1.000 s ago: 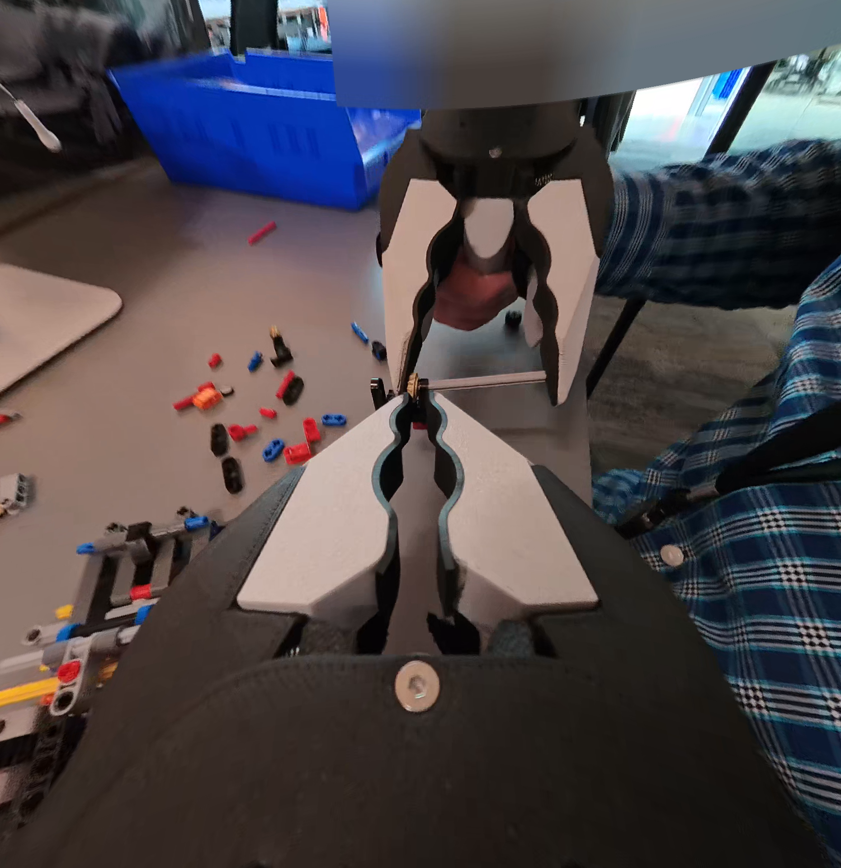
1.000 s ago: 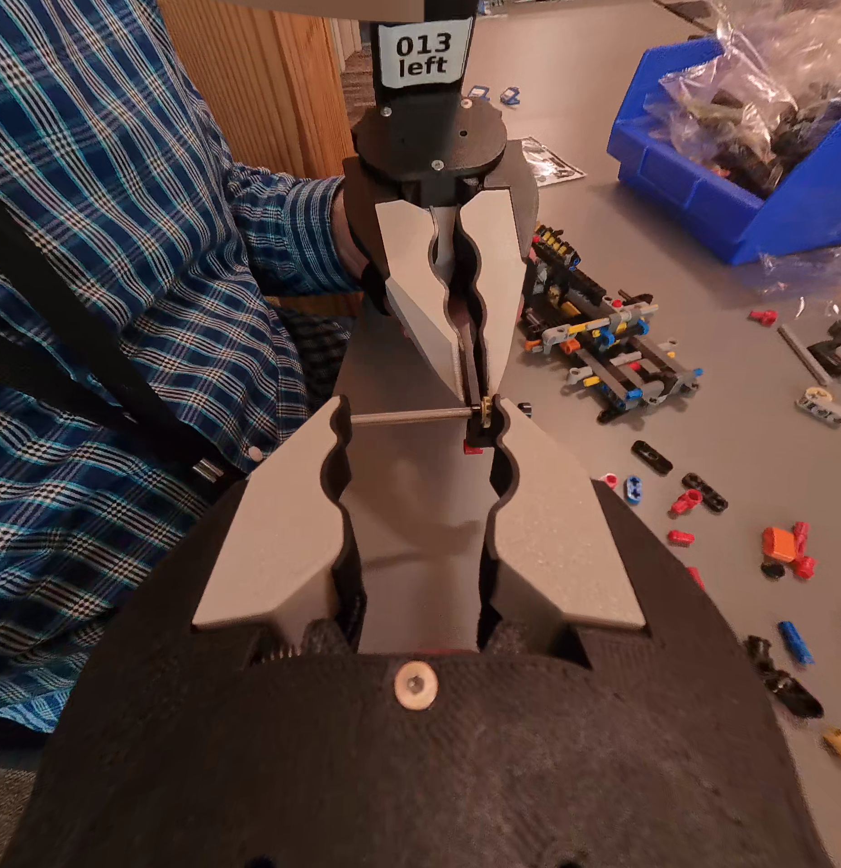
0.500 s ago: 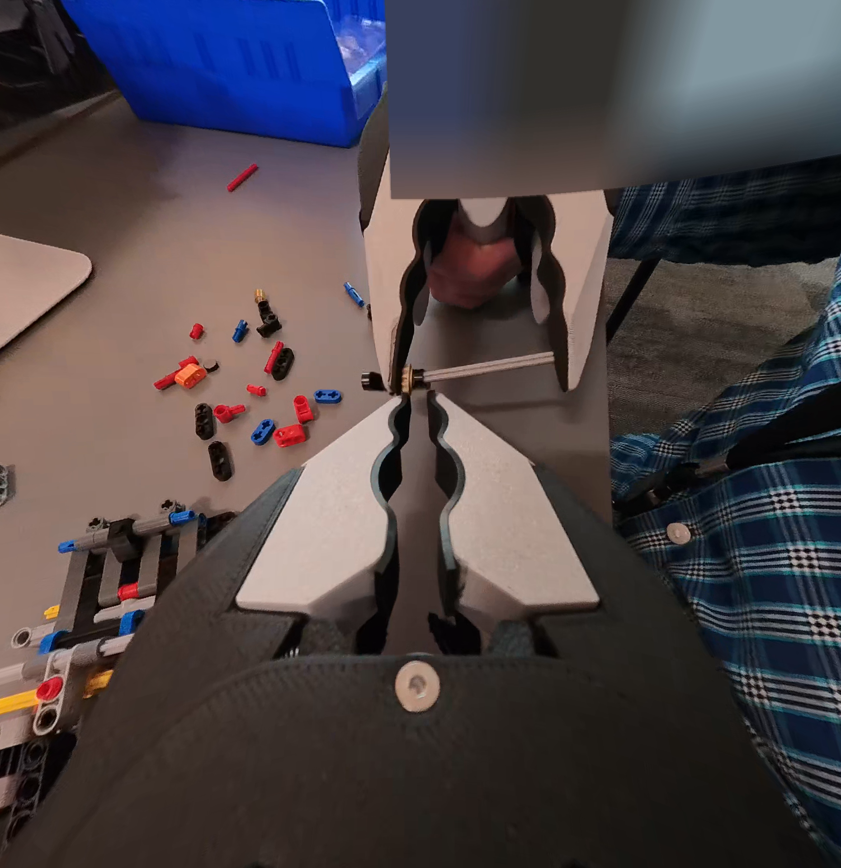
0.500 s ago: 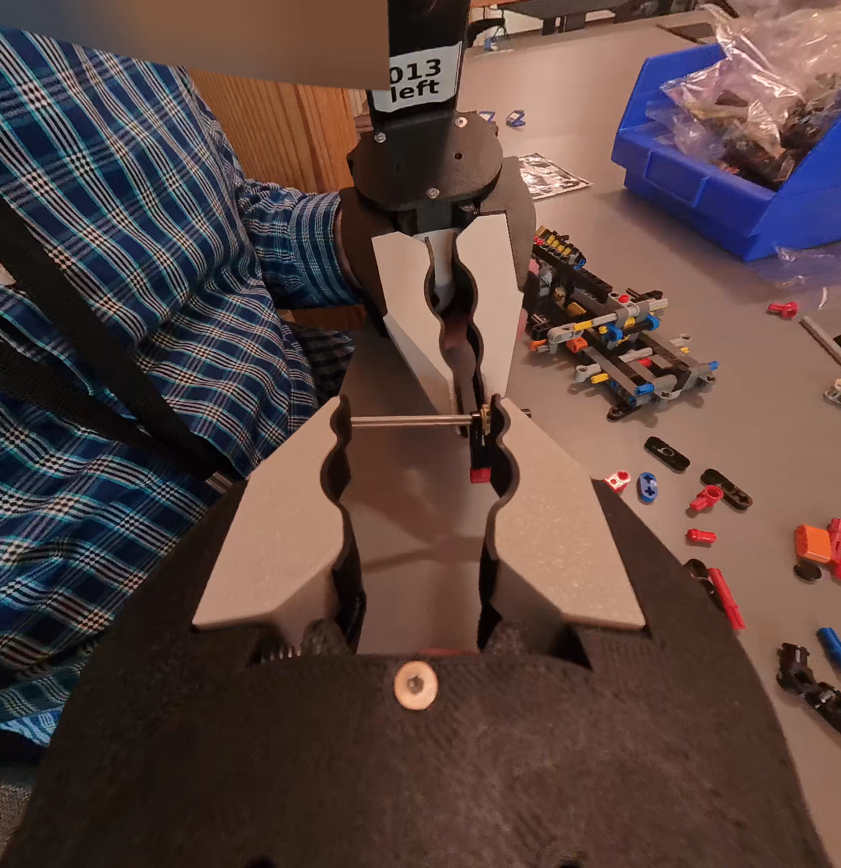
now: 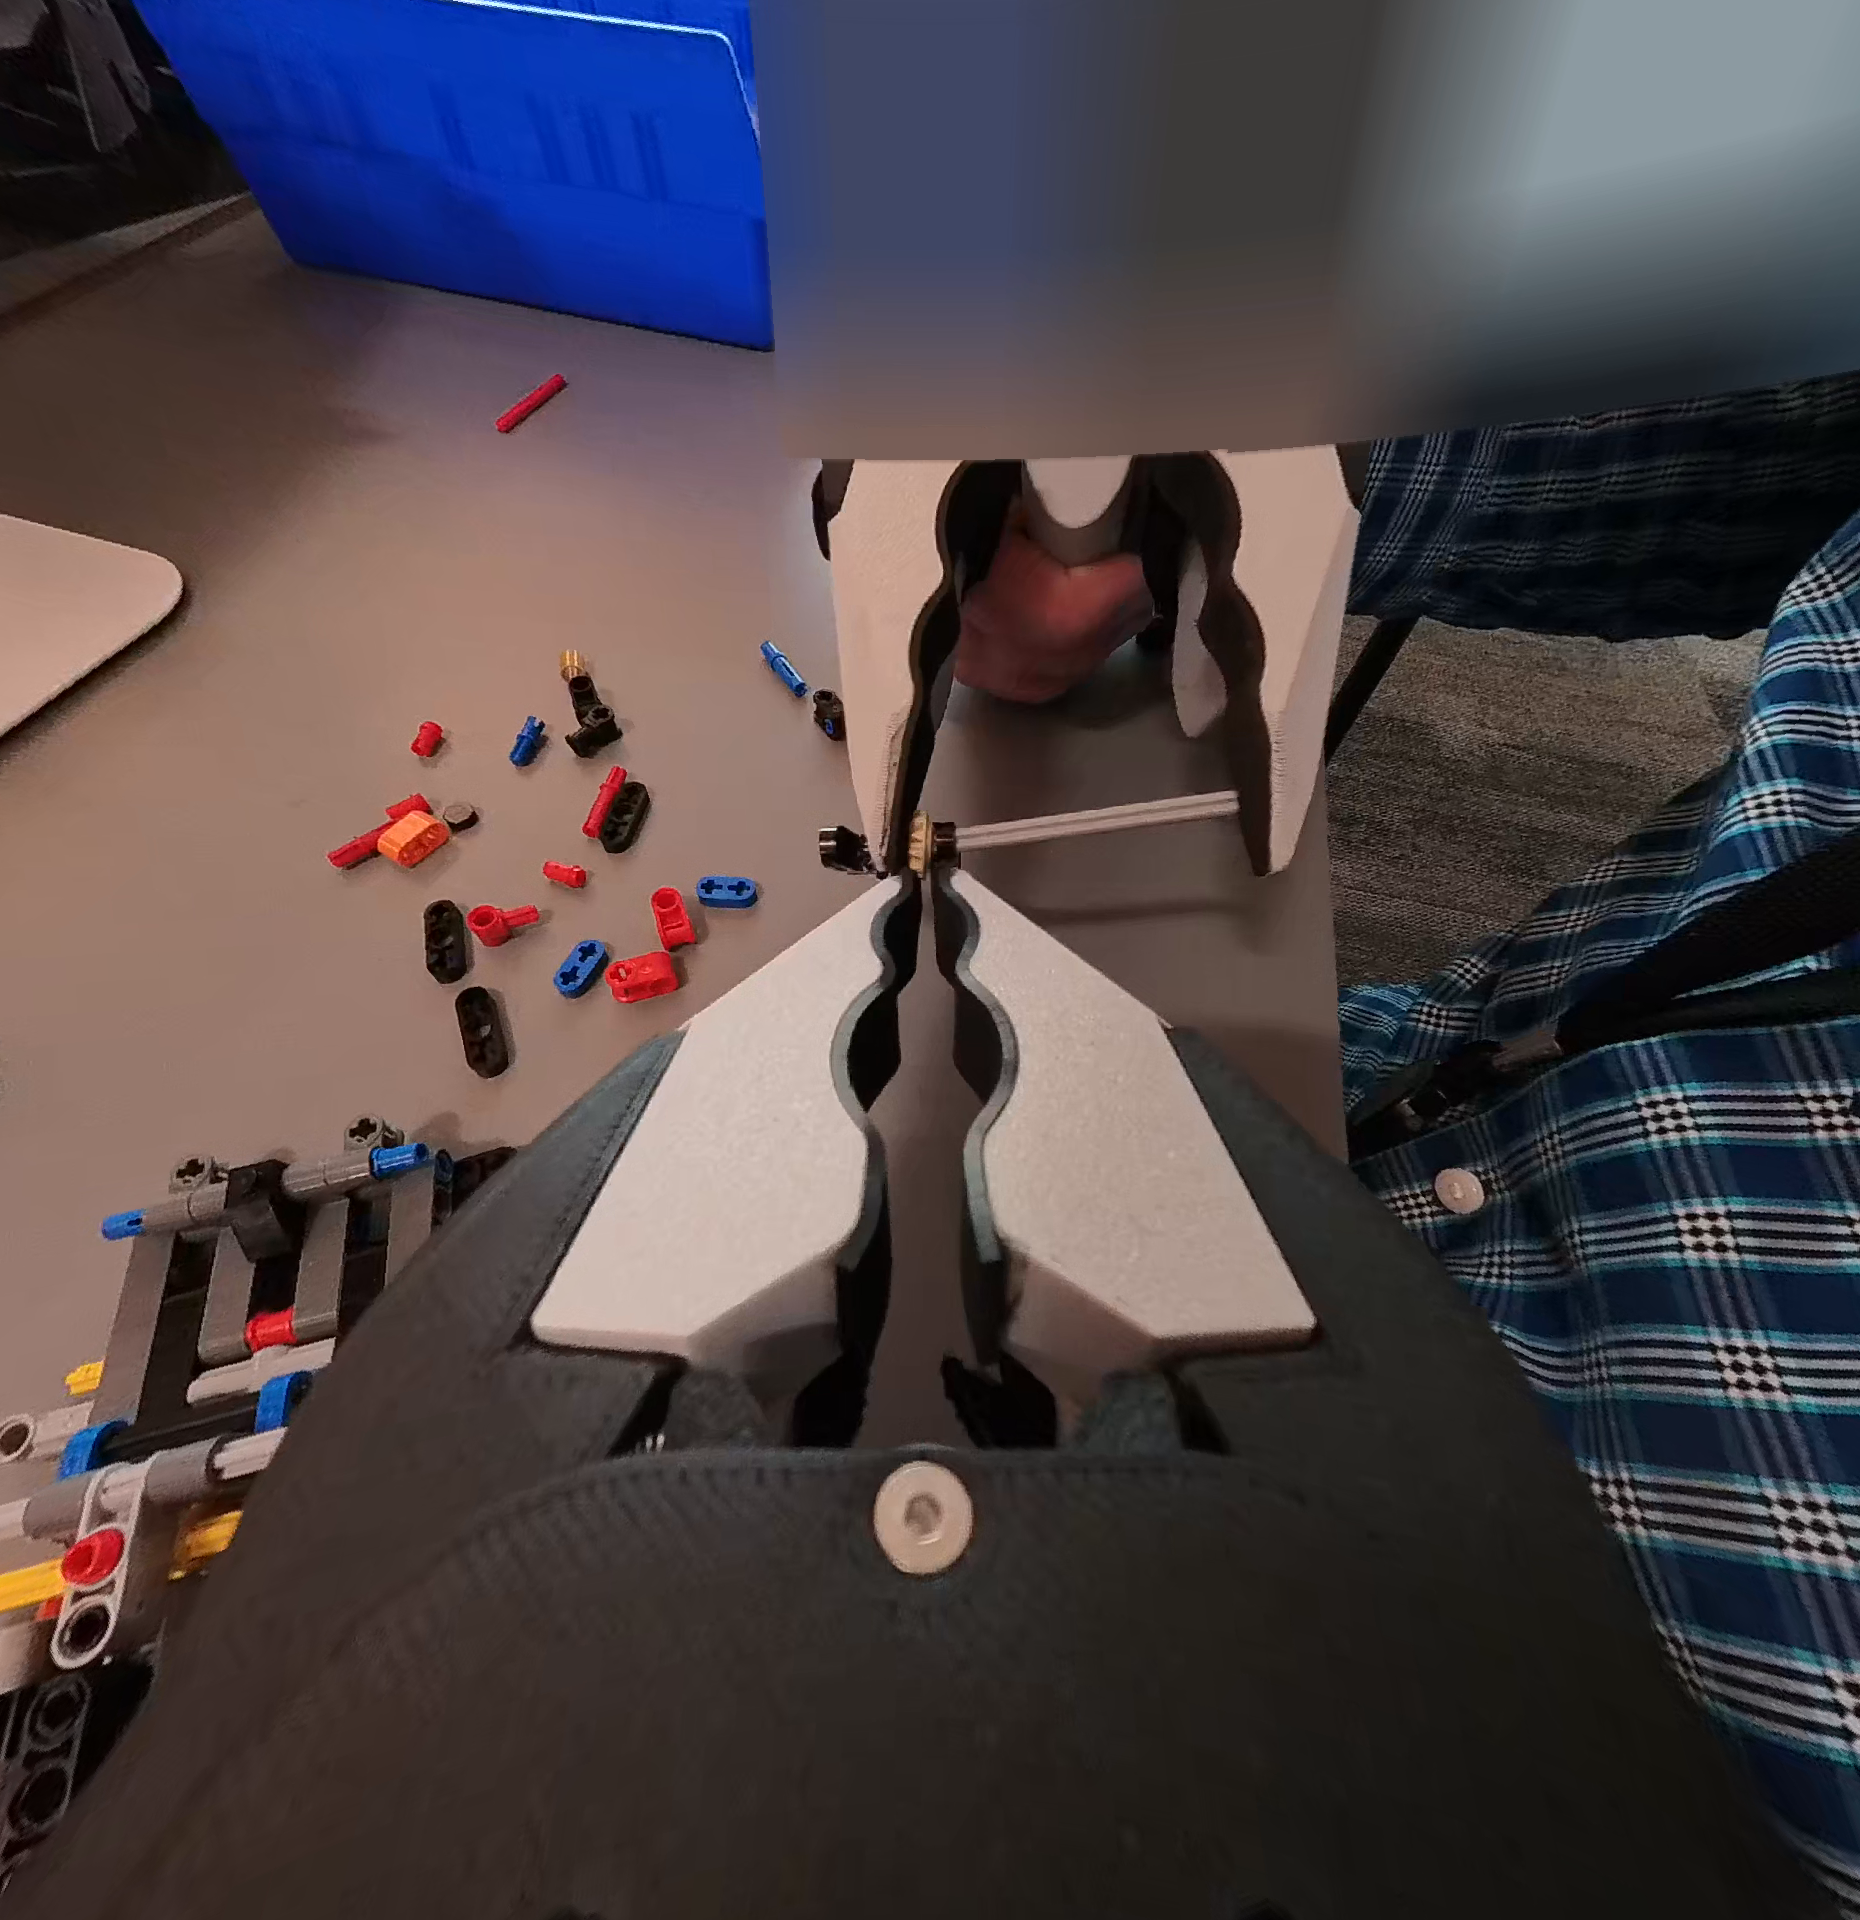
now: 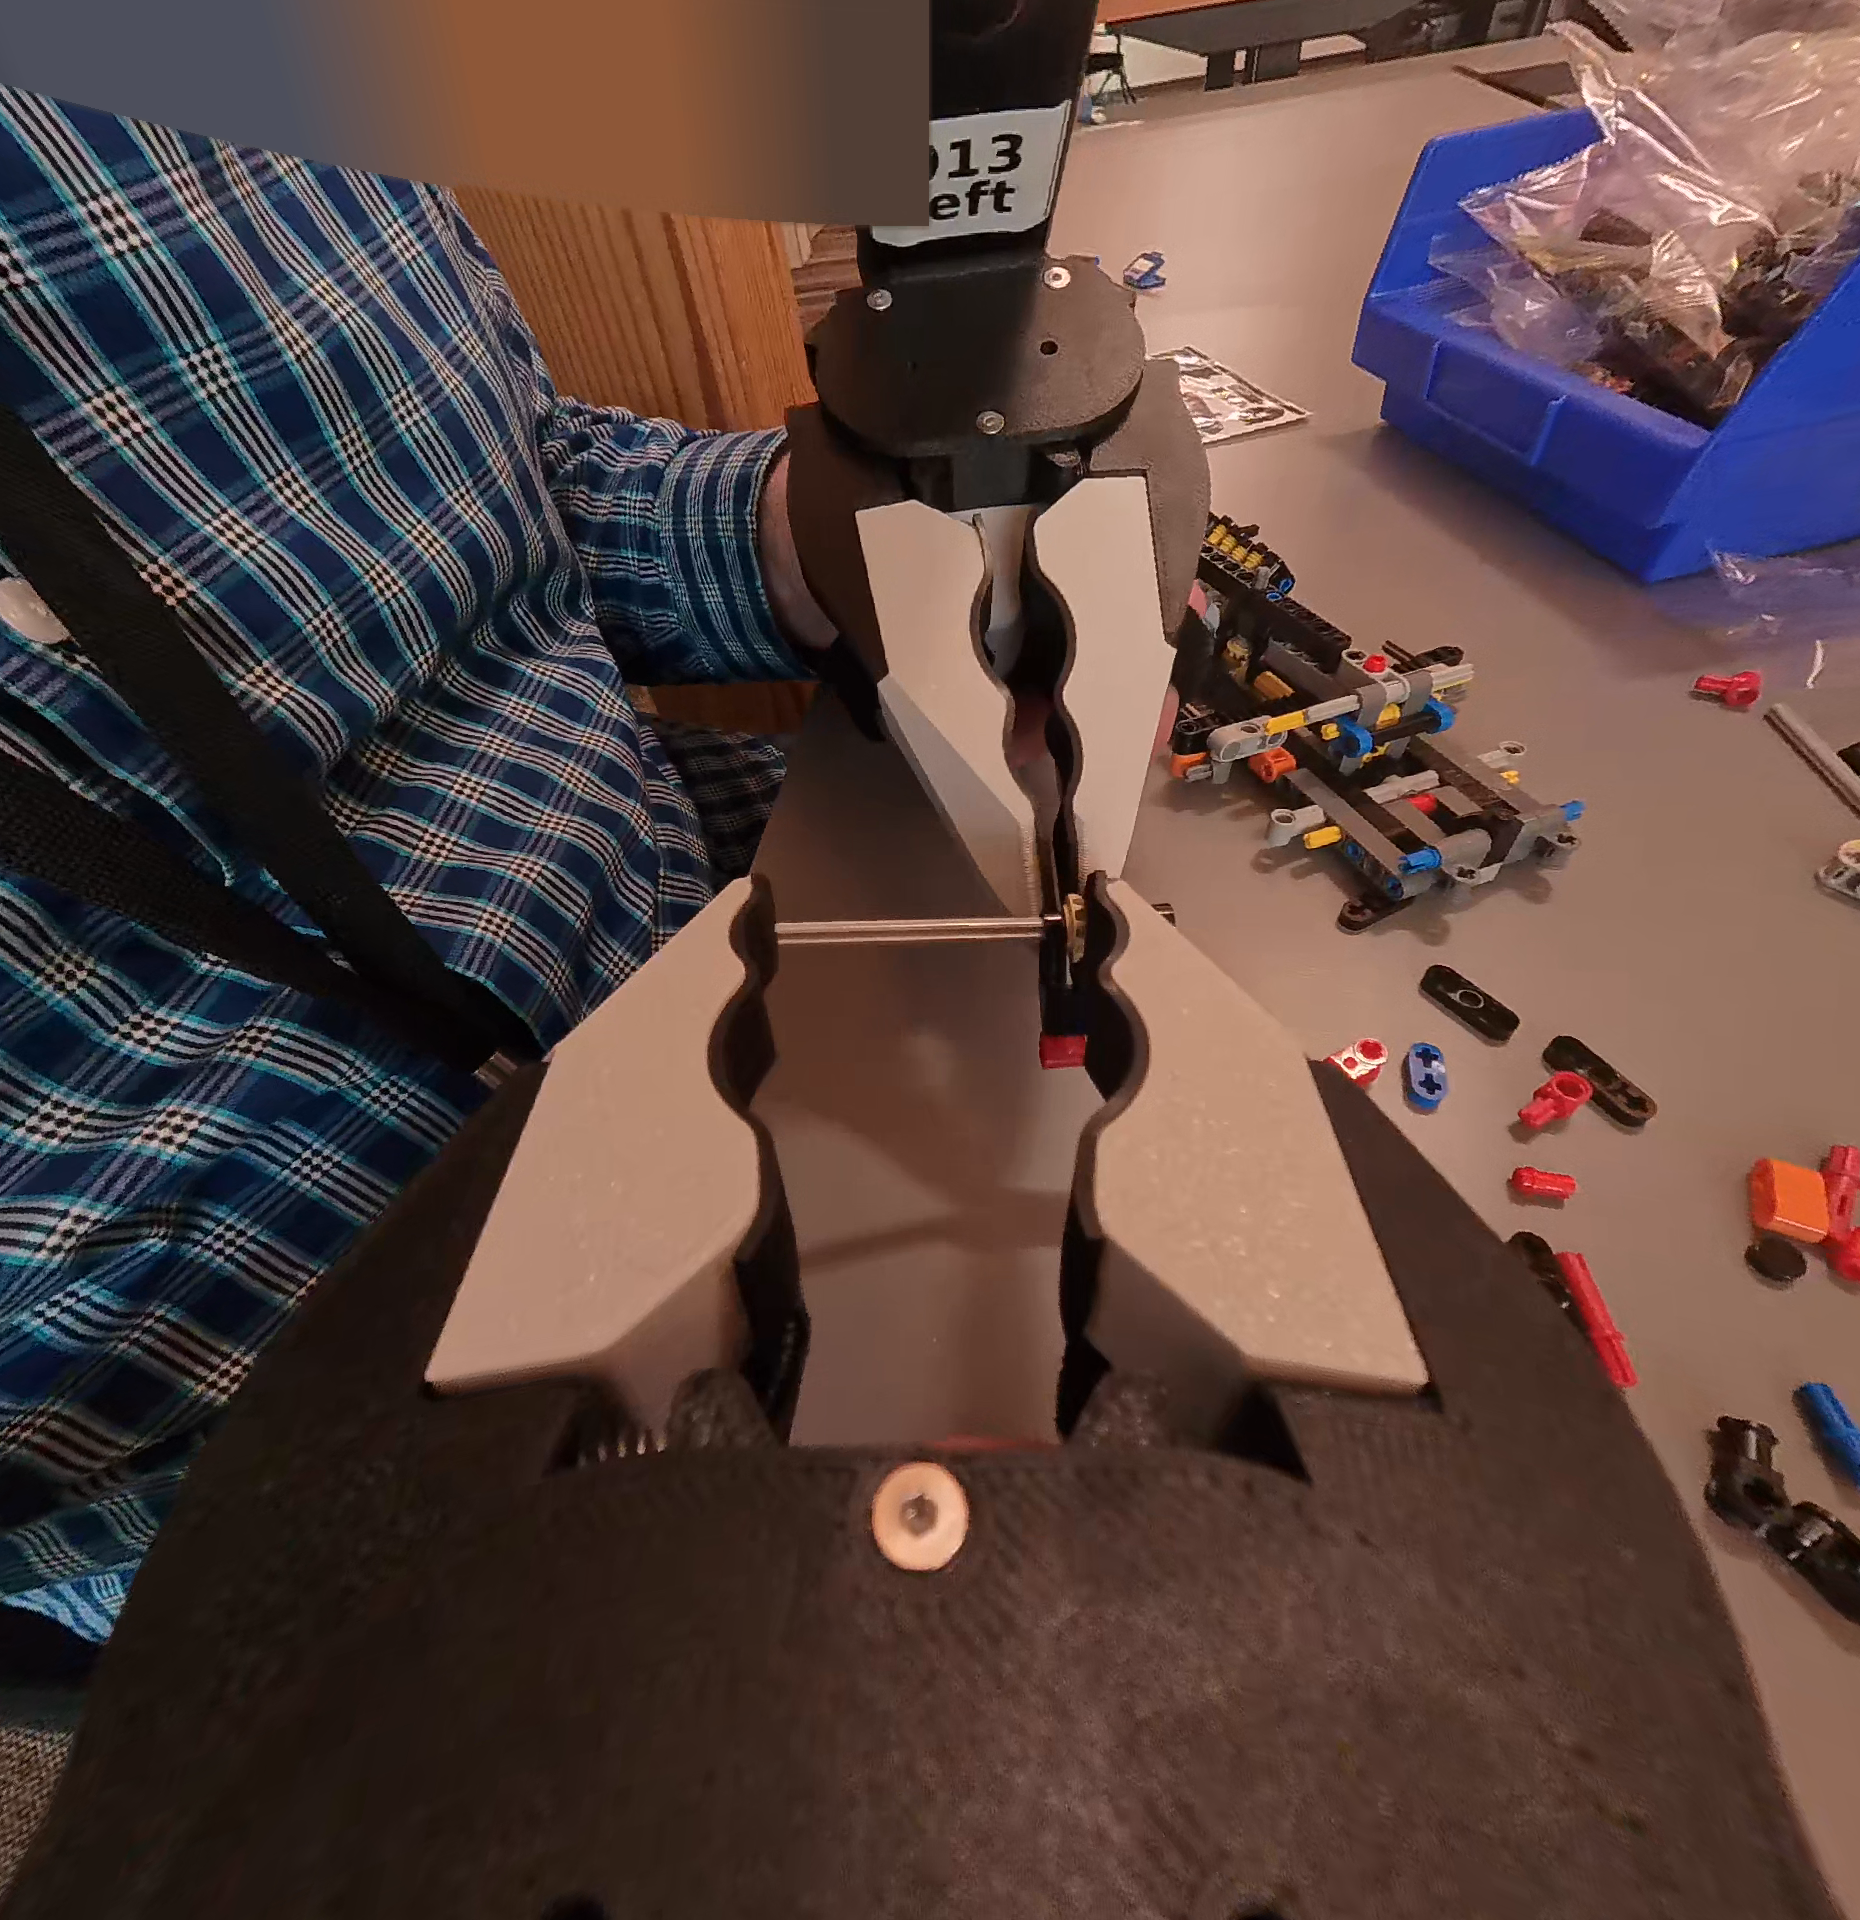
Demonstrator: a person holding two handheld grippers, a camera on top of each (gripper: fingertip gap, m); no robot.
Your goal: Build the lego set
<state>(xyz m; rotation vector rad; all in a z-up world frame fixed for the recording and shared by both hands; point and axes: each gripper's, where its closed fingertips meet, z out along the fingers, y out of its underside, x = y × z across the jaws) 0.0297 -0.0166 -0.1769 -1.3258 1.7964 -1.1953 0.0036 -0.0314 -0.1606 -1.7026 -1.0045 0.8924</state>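
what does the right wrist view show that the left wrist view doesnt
Only the right wrist view shows the plastic bags in the blue bin, a leaflet and a red-ended piece at the right gripper. Only the left shows a pale mat. Both show the grey axle spanning the right gripper's fingers, its tan gear in the left gripper, and the chassis.

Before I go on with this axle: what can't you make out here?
Left wrist view: black part in the left gripper, hidden behind its shut fingers.
Both views: whether the right gripper clamps the axle or touches it.
Right wrist view: gear teeth, too small; blue bin contents, veiled by bags.
Left wrist view: chassis, cut by the edge.
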